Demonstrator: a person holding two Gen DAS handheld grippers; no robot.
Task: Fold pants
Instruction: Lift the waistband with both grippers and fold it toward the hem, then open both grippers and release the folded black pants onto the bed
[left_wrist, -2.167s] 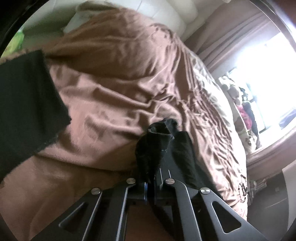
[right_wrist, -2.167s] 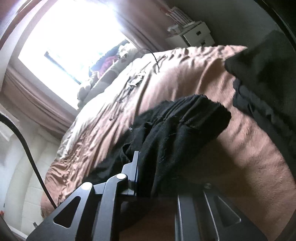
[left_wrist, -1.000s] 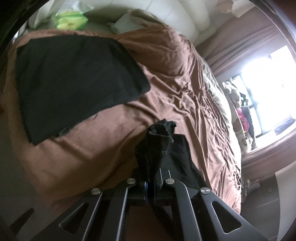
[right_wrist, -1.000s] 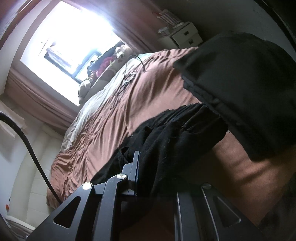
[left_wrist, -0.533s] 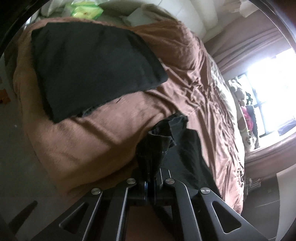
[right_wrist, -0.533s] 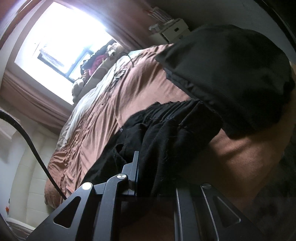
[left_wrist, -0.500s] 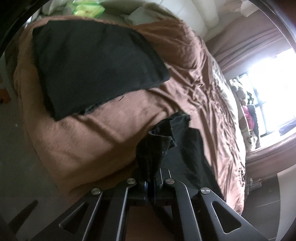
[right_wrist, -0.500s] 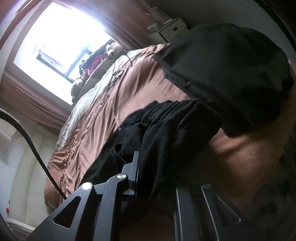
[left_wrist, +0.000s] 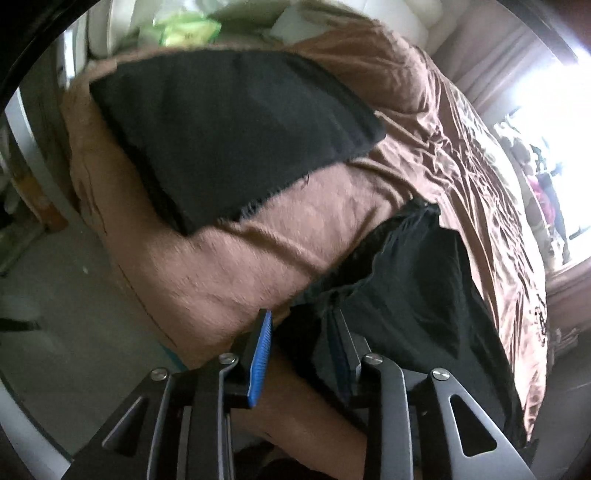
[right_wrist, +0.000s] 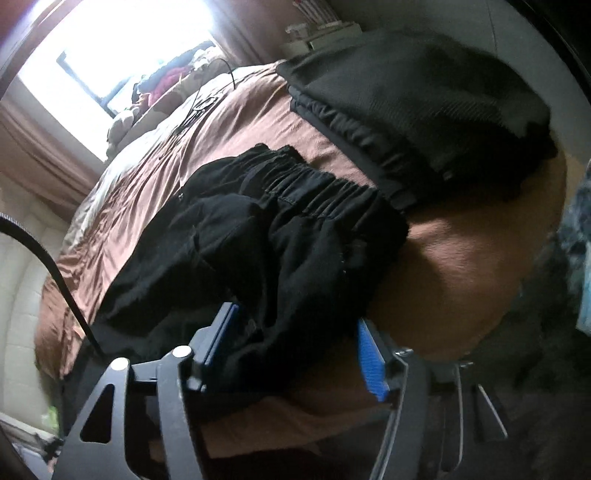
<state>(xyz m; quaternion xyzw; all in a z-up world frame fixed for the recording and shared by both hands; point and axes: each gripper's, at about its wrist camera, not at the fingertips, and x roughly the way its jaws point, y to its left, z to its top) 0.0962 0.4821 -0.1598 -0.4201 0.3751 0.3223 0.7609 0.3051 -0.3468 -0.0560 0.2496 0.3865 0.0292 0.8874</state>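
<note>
Black pants lie bunched on the brown bedspread near the bed's edge. Their gathered elastic waistband shows in the right wrist view. My left gripper is open, its blue-padded fingers spread, with the pants' edge lying loose against the right finger. My right gripper is open too, fingers apart on either side of the cloth, which drapes between them without being pinched.
A stack of folded dark garments lies on the bed corner; it also shows in the right wrist view. Pillows and a green packet are at the headboard. A bright window, soft toys and a white nightstand lie beyond. The floor is below left.
Both grippers have opened and let go of the black pants, which now rest on the bedspread. Both cameras have pulled back slightly toward the bed's edge.
</note>
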